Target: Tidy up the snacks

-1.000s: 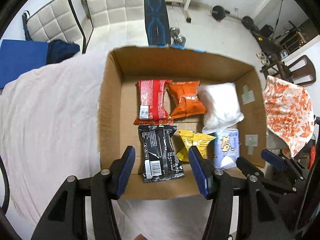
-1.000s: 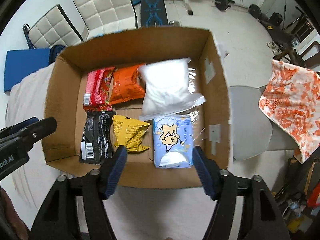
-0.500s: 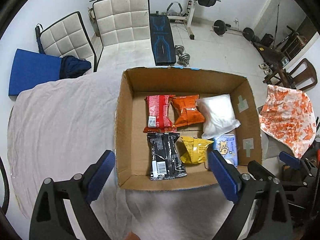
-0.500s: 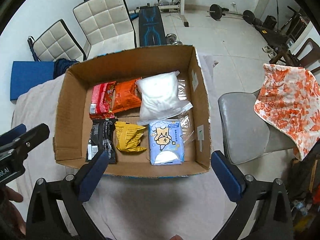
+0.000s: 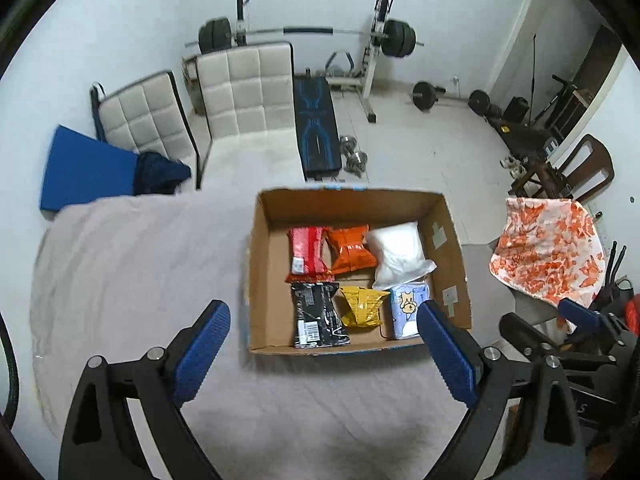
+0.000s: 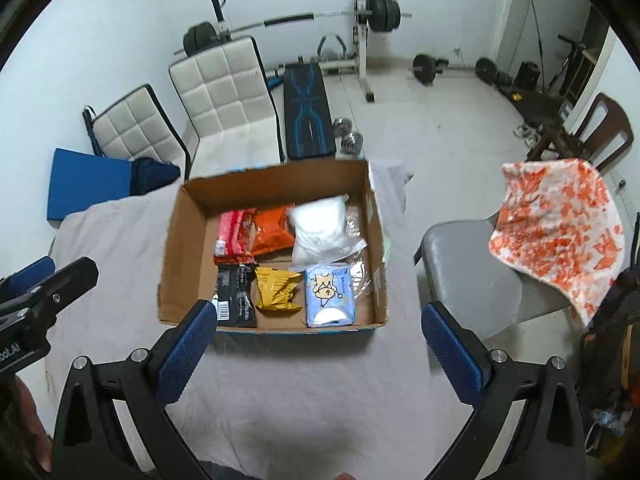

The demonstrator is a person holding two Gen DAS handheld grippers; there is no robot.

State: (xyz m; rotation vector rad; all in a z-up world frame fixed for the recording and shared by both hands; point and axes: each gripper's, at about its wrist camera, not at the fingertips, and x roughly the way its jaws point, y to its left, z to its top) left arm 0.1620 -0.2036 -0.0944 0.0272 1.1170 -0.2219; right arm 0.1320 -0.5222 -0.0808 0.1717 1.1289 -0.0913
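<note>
Both grippers hang above the near edge of the cloth-covered table point(image 6: 304, 380), fingers spread wide, nothing held. The cardboard box point(image 6: 182, 264) sits ahead of and below both. Six snacks lie flat inside in two rows. Back row: red packet point(image 6: 233, 232), orange packet point(image 6: 272, 231), white bag point(image 6: 320, 228). Front row: black packet point(image 6: 236, 298), yellow packet point(image 6: 276, 289), blue packet point(image 6: 330, 294). Long axes run roughly front to back, away from the fingers. The right gripper point(image 6: 318, 334) lines up with the box's near wall, so it is probably the nearer. The left gripper point(image 5: 322, 338) sits slightly left of the box's centre. No loose snacks visible on the cloth, though its near part is partly hidden. The sorting looks finished.
</note>
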